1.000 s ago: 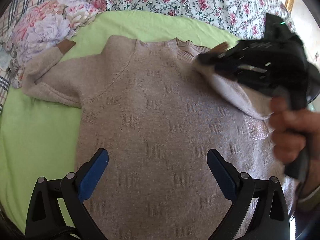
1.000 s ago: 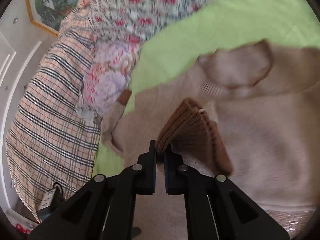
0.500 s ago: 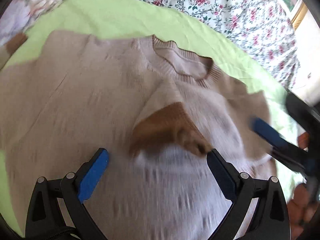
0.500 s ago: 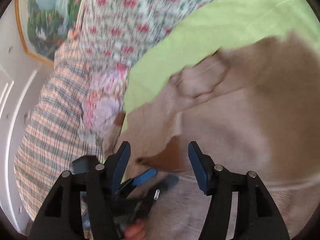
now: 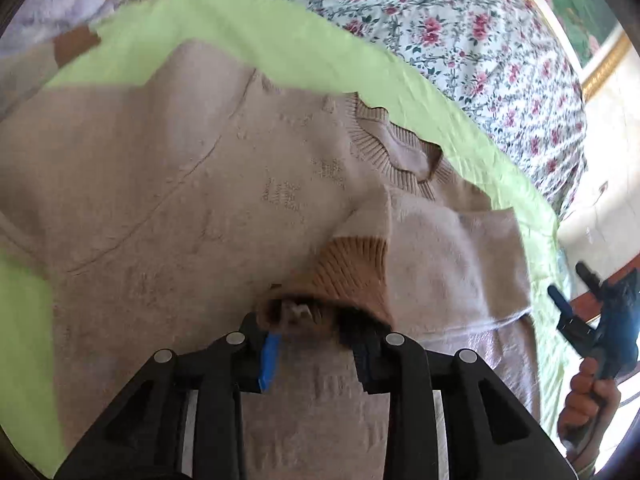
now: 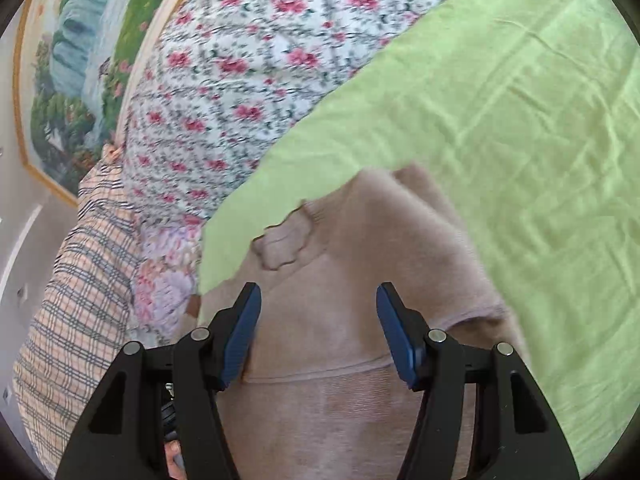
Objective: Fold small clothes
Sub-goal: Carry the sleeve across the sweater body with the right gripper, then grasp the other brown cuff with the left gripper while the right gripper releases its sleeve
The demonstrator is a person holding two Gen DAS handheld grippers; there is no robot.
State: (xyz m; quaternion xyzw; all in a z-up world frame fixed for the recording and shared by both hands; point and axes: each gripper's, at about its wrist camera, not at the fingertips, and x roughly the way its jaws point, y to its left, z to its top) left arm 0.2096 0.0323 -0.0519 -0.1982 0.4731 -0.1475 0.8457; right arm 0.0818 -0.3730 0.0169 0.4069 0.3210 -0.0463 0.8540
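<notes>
A beige knit sweater [image 5: 168, 200] lies flat on a lime green sheet [image 5: 256, 44]. Its right sleeve [image 5: 448, 256] is folded across the chest, with its brown cuff [image 5: 352, 272] pointing at me. My left gripper [image 5: 312, 340] is closed on the edge of that brown cuff. My right gripper [image 6: 318, 332] is open and empty above the sweater's body [image 6: 348, 280], near the collar [image 6: 284, 244]; it also shows at the right edge of the left wrist view [image 5: 592, 312]. The other sleeve's brown cuff [image 5: 74, 42] lies at the far left.
A floral quilt [image 5: 460, 32] lies beyond the green sheet. A plaid blanket [image 6: 76, 300] and a floral pillow [image 6: 164, 280] lie to the left in the right wrist view. A framed painting [image 6: 76, 64] hangs on the wall.
My right gripper let go of the brown cuff, opened and drew back to the right. My left gripper moved in and closed on the cuff, which lies folded across the chest.
</notes>
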